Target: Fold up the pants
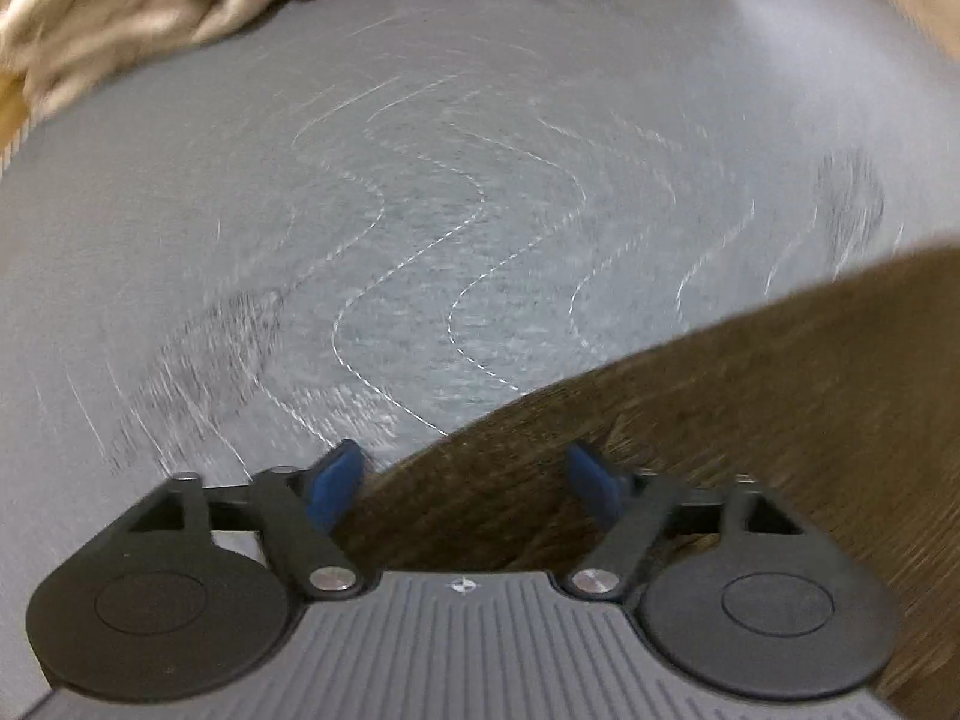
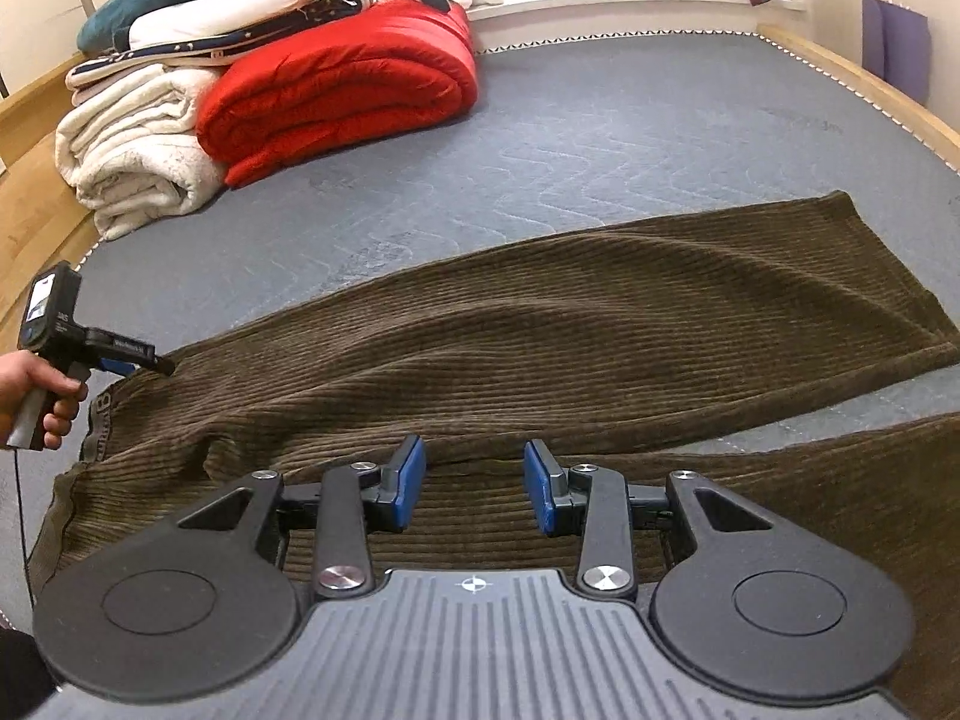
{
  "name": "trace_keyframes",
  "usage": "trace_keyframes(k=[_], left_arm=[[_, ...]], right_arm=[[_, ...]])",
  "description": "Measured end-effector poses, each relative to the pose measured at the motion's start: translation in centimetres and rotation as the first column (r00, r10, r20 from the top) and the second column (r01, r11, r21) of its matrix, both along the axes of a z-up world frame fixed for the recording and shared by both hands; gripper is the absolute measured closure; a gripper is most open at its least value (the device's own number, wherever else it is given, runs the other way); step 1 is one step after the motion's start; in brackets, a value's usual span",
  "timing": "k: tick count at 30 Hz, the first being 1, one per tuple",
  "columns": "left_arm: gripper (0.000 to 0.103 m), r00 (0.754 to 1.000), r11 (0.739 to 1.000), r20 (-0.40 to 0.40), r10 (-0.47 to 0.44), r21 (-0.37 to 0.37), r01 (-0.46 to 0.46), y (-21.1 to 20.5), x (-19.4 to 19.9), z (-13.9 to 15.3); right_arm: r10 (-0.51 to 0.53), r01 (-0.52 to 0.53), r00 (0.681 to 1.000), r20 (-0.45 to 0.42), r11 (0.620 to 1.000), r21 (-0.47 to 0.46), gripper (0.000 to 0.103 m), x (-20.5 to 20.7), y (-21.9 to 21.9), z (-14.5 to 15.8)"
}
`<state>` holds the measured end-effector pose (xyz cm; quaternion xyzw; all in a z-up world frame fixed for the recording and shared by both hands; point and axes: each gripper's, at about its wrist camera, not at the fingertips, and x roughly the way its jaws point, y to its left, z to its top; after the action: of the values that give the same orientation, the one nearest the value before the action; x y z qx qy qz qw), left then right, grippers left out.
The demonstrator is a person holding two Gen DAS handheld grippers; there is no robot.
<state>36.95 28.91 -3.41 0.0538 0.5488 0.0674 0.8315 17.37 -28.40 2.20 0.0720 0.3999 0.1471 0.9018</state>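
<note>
Right wrist: red blanket (image 2: pixel 342 78) beyond pants (image 2: pixel 600 312).

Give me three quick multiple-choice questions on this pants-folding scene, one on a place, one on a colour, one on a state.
1. Where is the left gripper?
A. at the pants' waistband end
B. on the red blanket
C. at the leg hems

2. What colour are the pants?
A. red
B. brown
C. white

3. How is the right gripper?
A. shut on the pants
B. open above the pants
C. shut on a towel

Answers: 1 A, its tip sits by the belt loops at the left edge. 2 B, brown corduroy on the grey mattress. 3 B, its blue pads stand apart with nothing pinched.
</note>
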Motion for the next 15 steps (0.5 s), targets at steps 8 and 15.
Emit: trace_keyframes(k=[8, 15], left_arm=[[0.095, 0.978, 0.982, 0.137, -0.158, 0.126, 0.141, -3.9, -5.4, 4.7], [0.1, 0.907, 0.988, 0.394, -0.147, 0.014, 0.154, -5.0, -24.0, 10.8]], right_arm=[[-0.044, 0.043, 0.999, -0.013, 0.998, -0.046, 0.065, 0.4, -0.2, -0.2], [-0.15, 0.151, 0.987, -0.06, 0.989, 0.005, 0.065, -0.3, -1.6, -1.1]])
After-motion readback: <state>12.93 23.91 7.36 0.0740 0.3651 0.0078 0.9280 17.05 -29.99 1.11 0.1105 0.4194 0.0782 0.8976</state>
